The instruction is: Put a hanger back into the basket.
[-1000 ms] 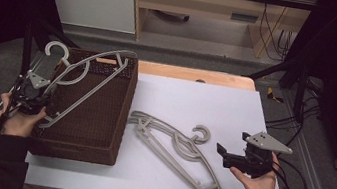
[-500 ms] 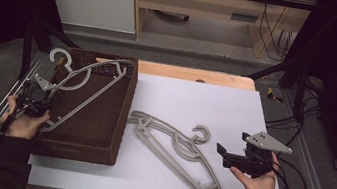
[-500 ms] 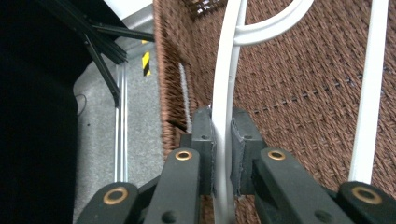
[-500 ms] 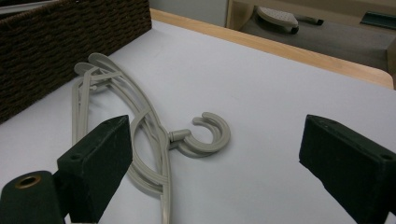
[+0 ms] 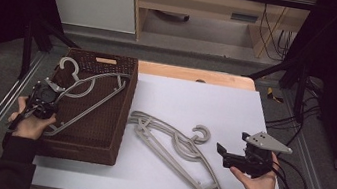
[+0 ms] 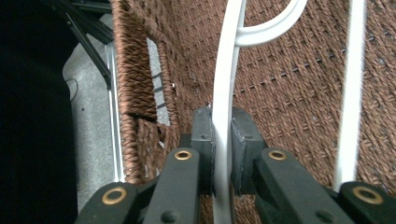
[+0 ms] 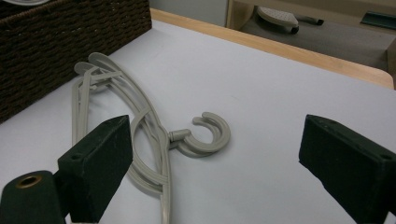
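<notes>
Hanger (image 5: 86, 93) in basket (image 5: 117, 117), left tongs (image 6: 223, 140) clenched on bar near wall; right tongs (image 7: 210, 154) released.

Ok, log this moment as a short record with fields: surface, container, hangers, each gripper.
surface: white table top
container: brown woven basket at the table's left side
held hanger: grey hanger lying across the basket, hook toward the far end
loose hangers: grey hangers flat on the table, right of the basket
left gripper: shut on the held hanger's bar, over the basket's left edge
right gripper: open, empty, aimed at the loose hangers
</notes>
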Motion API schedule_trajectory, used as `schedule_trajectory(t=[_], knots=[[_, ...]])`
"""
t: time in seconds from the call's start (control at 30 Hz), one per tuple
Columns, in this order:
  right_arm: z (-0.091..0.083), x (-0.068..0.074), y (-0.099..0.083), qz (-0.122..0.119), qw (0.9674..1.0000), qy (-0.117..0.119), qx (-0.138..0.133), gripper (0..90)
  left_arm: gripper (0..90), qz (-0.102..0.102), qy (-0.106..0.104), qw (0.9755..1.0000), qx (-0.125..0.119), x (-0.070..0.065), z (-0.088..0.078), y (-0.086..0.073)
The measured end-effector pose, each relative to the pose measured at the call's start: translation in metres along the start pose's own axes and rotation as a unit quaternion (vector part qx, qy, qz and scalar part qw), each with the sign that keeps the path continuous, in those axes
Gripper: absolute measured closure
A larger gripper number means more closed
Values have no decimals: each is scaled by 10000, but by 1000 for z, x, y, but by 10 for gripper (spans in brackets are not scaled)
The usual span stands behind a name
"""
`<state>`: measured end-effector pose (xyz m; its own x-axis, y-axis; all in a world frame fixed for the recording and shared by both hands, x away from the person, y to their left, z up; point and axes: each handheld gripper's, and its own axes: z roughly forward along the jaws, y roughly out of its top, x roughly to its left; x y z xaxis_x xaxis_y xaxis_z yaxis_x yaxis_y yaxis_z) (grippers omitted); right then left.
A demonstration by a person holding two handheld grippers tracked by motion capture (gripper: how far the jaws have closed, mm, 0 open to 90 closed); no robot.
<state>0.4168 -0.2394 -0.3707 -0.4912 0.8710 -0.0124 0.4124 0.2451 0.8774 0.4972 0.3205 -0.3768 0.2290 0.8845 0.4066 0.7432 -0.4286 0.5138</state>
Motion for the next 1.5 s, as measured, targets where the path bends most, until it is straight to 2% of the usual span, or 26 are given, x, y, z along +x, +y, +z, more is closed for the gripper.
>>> schedule_trajectory(t=[0.13, 0.27, 0.4, 0.47, 0.53, 0.67, 0.73, 0.8, 0.87, 0.97, 1.1, 1.17, 1.23, 1.27, 1.3, 1.33, 1.5], knots=[[-1, -1, 0, -28, 10000, -4, -23, 99, 809, -60, -145, 9999, 40, 2, 1, 0], [-2, -1, 0, 5, 10000, 2, -17, 100, 749, -288, -340, 9986, -297, 7, -6, -4], [-2, -1, 0, 9, 10000, -5, -21, 99, 694, -370, -357, 9976, -468, 13, -16, -7], [-2, -2, 0, 4, 10000, 1, -26, 100, 662, -428, -397, 9961, -666, 14, -24, -9], [-3, -2, 1, 34, 10000, -10, -29, 100, 616, -515, -489, 9930, -949, 14, -32, -11], [-4, -3, 1, 57, 10000, -21, -74, 104, 544, -696, -788, 9824, -1543, 7, -49, -16], [-5, -4, 1, 78, 9999, -17, -93, 109, 513, -779, -940, 9759, -1809, 2, -56, -18], [-6, -4, 1, 86, 9999, -9, -90, 115, 477, -874, -1081, 9680, -2090, -3, -63, -20], [-5, -4, 1, 94, 9999, 13, -79, 120, 445, -950, -1192, 9611, -2303, -8, -68, -22], [-4, -3, 0, 93, 9999, 24, -30, 133, 403, -1005, -1327, 9521, -2564, -17, -75, -24], [-1, -1, -1, 20, 10000, 57, 73, 149, 354, -999, -1458, 9454, -2738, -29, -81, -24], [0, 0, -2, 36, 9999, 83, 142, 161, 339, -1032, -1521, 9408, -2847, -35, -83, -24], [2, 0, -3, 24, 9998, 99, 187, 166, 326, -1021, -1532, 9397, -2881, -39, -84, -24], [3, 0, -3, -3, 9998, 100, 199, 172, 318, -967, -1533, 9407, -2868, -41, -85, -23], [3, 1, -4, 24, 9997, 123, 221, 174, 307, -966, -1513, 9406, -2883, -42, -86, -23], [4, 0, -4, 0, 9997, 117, 232, 175, 302, -983, -1516, 9392, -2921, -44, -87, -23], [9, 4, -8, 21, 9990, 171, 412, 202, 283, -937, -1593, 9376, -2944, -53, -87, -27]])
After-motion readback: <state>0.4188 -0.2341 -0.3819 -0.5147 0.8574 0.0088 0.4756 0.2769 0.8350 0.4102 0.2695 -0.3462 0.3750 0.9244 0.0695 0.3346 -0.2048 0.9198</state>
